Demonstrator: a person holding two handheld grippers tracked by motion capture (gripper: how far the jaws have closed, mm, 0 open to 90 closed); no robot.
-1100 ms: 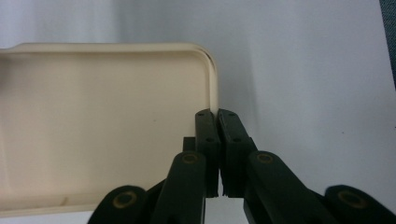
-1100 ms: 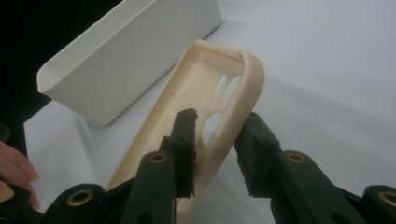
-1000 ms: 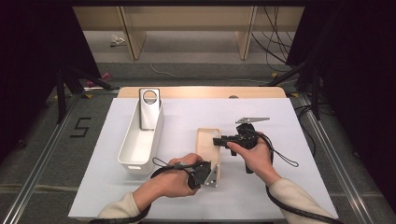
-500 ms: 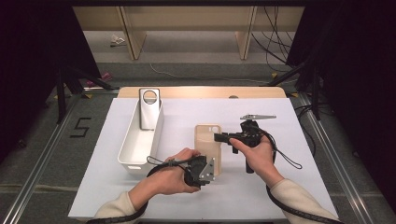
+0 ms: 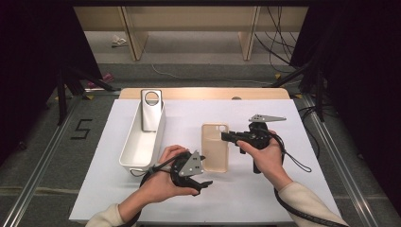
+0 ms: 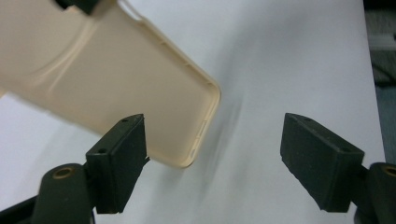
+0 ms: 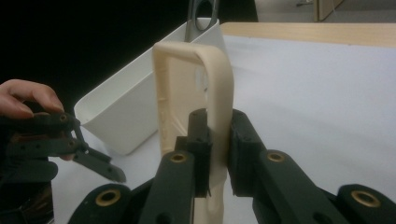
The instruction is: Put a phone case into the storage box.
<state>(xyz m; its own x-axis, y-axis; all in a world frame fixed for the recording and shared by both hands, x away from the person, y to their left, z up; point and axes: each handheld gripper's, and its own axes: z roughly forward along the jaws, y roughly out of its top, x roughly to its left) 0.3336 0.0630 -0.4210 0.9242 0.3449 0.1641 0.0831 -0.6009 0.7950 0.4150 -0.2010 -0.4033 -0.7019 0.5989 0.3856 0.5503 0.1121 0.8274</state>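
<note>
One phone case (image 5: 215, 147), cream coloured, is the thing I'm working. It sits mid-table on the white table cover (image 5: 283, 198), between my two hands and just right of the white bin (image 5: 137, 151). My right gripper (image 5: 226, 136) is clamped on the case's right long edge; in the right gripper view the jaws pinch the case wall (image 7: 215, 116), one inside the shell, one outside. I can't tell from above whether the case is lifted clear or touching the cover. My left gripper (image 5: 201, 182) is spread wide and holds nothing; in the left gripper view the case's near corner (image 6: 201, 121) lies just beside one jaw, not between the pair.

Step, as I judge it: case is grabbed single-handed, left has let go or not joined, and a carry toward the bin looks likely. A grey case (image 5: 152, 109) already stands upright at the bin's far end, leaning on the wall.

Next move calls for raising the case above the bin rim, swinging left, and keeping the pinch firm since the grip is only on a thin wall.

Room: bin's near half looks free. My left hand (image 5: 163, 177) sits near the bin's near corner, in the path, so it should back off. Plenty of bare cover to the right and front.
</note>
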